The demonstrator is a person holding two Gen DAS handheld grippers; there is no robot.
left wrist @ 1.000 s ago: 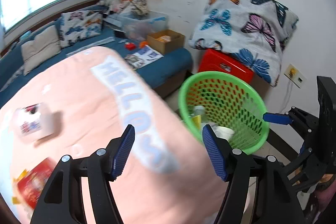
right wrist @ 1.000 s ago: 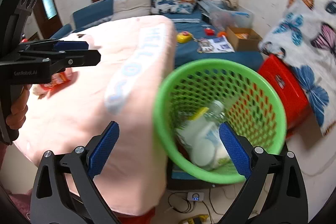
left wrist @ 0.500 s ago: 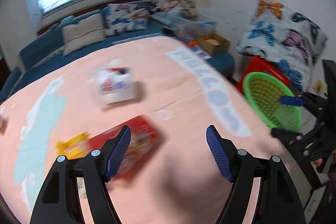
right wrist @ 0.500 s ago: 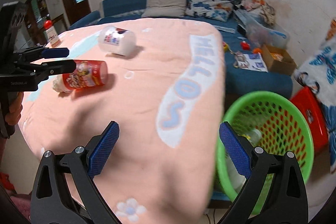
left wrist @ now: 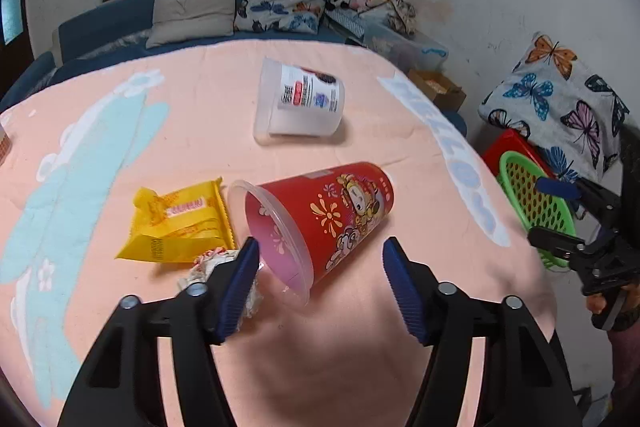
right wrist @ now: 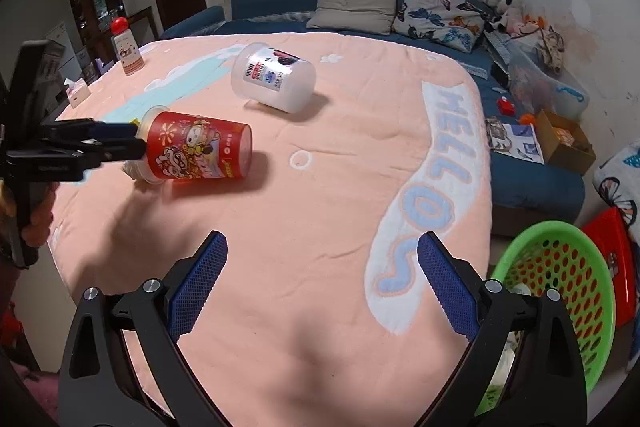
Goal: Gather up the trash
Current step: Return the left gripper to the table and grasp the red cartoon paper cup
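Note:
A red printed cup (left wrist: 320, 215) lies on its side on the pink blanket (left wrist: 200, 131), mouth toward me; it also shows in the right wrist view (right wrist: 196, 151). My left gripper (left wrist: 320, 267) is open, its fingers either side of the cup's rim, apart from it. A yellow wrapper (left wrist: 180, 219) and crumpled paper (left wrist: 208, 263) lie left of the cup. A clear tub (left wrist: 300, 103) lies on its side farther back, also in the right wrist view (right wrist: 274, 77). My right gripper (right wrist: 322, 279) is open and empty over the blanket. The green basket (right wrist: 560, 291) sits at the lower right.
A red-capped bottle (right wrist: 126, 47) and a tissue box (right wrist: 78, 91) stand at the blanket's far left. A blue sofa (right wrist: 360, 23) with cushions runs along the back. A red box (right wrist: 612, 255) sits behind the basket. Clutter lies on the sofa at right.
Both grippers have swung left from the basket toward the blanket. My left gripper now hovers at the red cup; the basket has moved to the right edge of both views.

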